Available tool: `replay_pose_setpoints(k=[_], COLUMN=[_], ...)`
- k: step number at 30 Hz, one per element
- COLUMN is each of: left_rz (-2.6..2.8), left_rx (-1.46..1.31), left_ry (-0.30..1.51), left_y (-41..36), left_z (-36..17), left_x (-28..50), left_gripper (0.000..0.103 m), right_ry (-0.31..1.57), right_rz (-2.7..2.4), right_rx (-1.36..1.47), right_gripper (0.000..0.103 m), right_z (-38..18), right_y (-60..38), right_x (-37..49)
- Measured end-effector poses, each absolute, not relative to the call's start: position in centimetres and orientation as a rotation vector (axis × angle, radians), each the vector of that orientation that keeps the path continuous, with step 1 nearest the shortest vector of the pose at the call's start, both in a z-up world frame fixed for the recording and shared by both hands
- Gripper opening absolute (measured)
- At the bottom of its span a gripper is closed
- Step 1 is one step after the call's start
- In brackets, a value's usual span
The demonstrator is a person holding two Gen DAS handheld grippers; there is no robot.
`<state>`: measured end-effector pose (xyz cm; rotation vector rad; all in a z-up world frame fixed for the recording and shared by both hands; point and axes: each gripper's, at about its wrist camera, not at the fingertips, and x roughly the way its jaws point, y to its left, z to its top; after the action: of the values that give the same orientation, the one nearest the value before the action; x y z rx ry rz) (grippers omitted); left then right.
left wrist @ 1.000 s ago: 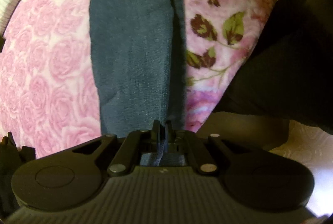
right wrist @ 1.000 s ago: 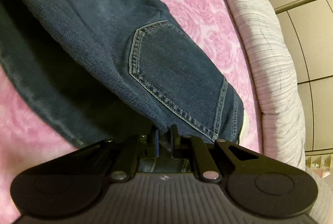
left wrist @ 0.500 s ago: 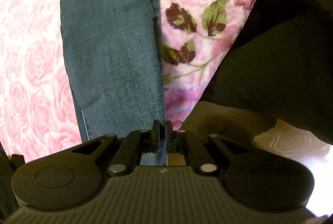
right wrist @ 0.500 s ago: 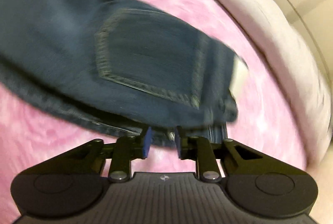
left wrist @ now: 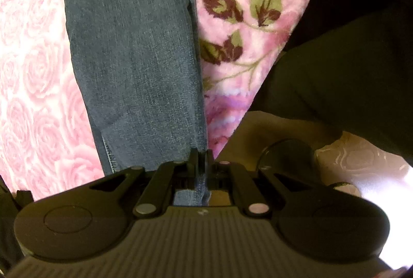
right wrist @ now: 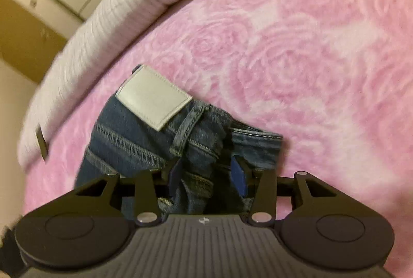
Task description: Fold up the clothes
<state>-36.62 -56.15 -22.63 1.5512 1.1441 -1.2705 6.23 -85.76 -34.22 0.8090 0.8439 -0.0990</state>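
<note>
Left gripper [left wrist: 200,158]: fingers pressed together, pinching a thin edge of the jeans [left wrist: 134,50]; a strip of denim runs back between the fingers toward the gripper body.
Jeans, left view: one long leg stretches straight away from the fingers across the bed, its seamed edge on the right side and a stitched hem edge showing low on the left.
Right gripper [right wrist: 206,169]: fingers spread wide, with the bunched waistband lying in the gap; the blue pads sit on either side of the cloth, and whether they touch it I cannot tell.
Jeans, right view [right wrist: 144,138]: the waist end lies crumpled on the pink blanket [right wrist: 296,58], a pale rectangular patch [right wrist: 153,98] facing up and a belt loop [right wrist: 184,132] just beside it.
Pink blanket: rose-patterned, under the jeans in both views.
Flowered blanket [left wrist: 247,20]: pink with green and dark leaves, just beside the leg's right edge.
White cover [right wrist: 116,12]: ribbed, along the far edge of the pink blanket.
Dark clothing [left wrist: 348,66]: fills the right side of the left view, beyond the flowered blanket.
</note>
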Motion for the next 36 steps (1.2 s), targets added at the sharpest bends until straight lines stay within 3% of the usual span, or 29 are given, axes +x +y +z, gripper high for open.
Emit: replay_pose_setpoints(k=[3, 6, 12, 18, 26, 31, 36], left_rz=[-1.27, -1.266, -1.287, -1.255, -1.268, -1.259, -1.202], left_rx=[1.563, 1.573, 1.577, 1.553, 1.537, 1.523, 1.562], left_ry=[1.143, 1.144, 1.145, 1.1, 1.082, 1.086, 1.042], left_y=[-56.4, -56.6, -56.6, -55.8, -55.3, -54.0, -53.1], left_z=[-22.2, -22.0, -21.8, -18.4, -19.5, -19.7, -21.3], left_x=[-36.4, -36.1, -36.0, -36.0, -37.4, -38.2, -38.1], left_gripper=[0.002, 0.002, 0.002, 0.001, 0.001, 0.001, 0.002], right_ry=[0.8, 0.765, 0.76, 0.749, 0.805, 0.76, 0.824], right_rz=[-0.117, -0.148, -0.251, -0.339, -0.372, -0.364, -0.407], right_rx=[0.884, 0.865, 0.814, 0.78, 0.75, 0.7, 0.699], right_gripper=[0.013, 0.008, 0.007, 0.005, 0.005, 0.004, 0.005], right_z=[-34.2, -32.5, -32.2, -31.6, -31.9, -29.1, -30.6], right_y=[-86.3, -86.1, -85.4, -84.7, -84.6, -83.8, -83.9], right_x=[5.8, 4.5, 3.6, 2.8, 3.1, 2.4, 1.6])
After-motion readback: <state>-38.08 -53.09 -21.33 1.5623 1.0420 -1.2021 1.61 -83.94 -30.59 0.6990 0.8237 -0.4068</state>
